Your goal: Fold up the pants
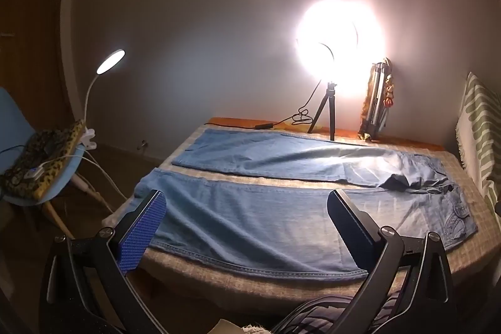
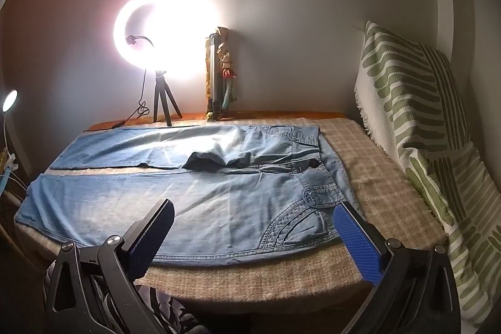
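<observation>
Two tools hovering wide open, gripping nothing: my left tool [image 1: 247, 202] and right tool [image 2: 255, 213]. Pants [image 2: 194, 193] are lying flat, legs apart, across the checked tabletop [image 2: 360, 152].

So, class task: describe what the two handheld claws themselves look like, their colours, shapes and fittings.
Both match: the left claw and right claw each have two long, flat black fingers on black angled linkage arms with round silver pivot bolts. The inner finger faces carry blue textured pads, honeycomb-like in pattern. No cables, markings, or sleeves are visible on them.
</observation>
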Tool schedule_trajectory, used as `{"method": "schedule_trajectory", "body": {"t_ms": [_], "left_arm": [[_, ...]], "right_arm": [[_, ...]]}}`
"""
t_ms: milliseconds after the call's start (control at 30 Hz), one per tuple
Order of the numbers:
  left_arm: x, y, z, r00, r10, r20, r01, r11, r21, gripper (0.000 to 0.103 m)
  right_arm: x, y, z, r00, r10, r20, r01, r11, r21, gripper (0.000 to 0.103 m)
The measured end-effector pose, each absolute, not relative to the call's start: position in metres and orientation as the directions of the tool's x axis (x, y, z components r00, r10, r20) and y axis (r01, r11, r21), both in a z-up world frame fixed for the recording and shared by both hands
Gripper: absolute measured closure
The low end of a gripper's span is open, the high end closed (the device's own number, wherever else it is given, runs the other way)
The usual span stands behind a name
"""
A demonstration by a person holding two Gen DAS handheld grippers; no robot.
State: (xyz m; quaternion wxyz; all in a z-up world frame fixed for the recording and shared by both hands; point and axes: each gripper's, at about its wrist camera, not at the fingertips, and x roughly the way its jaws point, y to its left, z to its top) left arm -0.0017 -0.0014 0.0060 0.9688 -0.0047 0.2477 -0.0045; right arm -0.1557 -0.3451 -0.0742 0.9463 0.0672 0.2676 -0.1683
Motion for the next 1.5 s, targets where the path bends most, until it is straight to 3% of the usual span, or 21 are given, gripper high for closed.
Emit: {"method": "schedule_trajectory", "body": {"t_ms": [1500], "left_arm": [[-0.0023, -0.0014, 0.0007, 0.871, -0.017, -0.492, 0.006, 1.0, -0.024, 0.001]], "right_arm": [[-0.1548, -0.3426, -0.0817, 0.797, -0.27, -0.54, 0.345, 0.938, 0.041, 0.0]]}}
